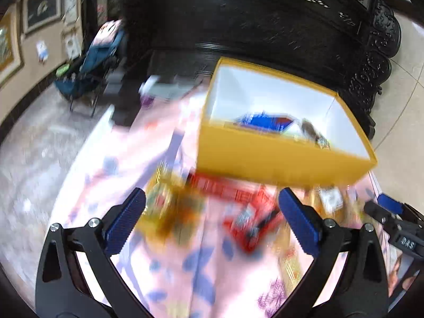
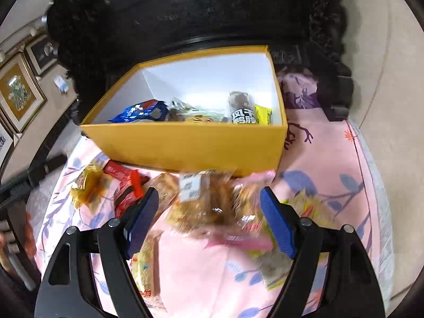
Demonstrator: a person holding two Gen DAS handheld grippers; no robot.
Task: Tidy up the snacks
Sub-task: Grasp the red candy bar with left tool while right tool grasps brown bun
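left gripper [image 1: 212, 209]: fingers spread, nothing pinched
right gripper [image 2: 209, 209]: fingers spread, nothing pinched, over loose snacks [image 2: 201, 201]
yellow box [image 2: 185, 145]: snacks inside

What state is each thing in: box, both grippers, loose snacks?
yellow box: open-topped, upright on the cloth, several snack packets inside.
left gripper: open, empty.
right gripper: open, empty.
red packet: on the cloth, outside the box.
clear-wrapped pastries: on the cloth, outside the box.
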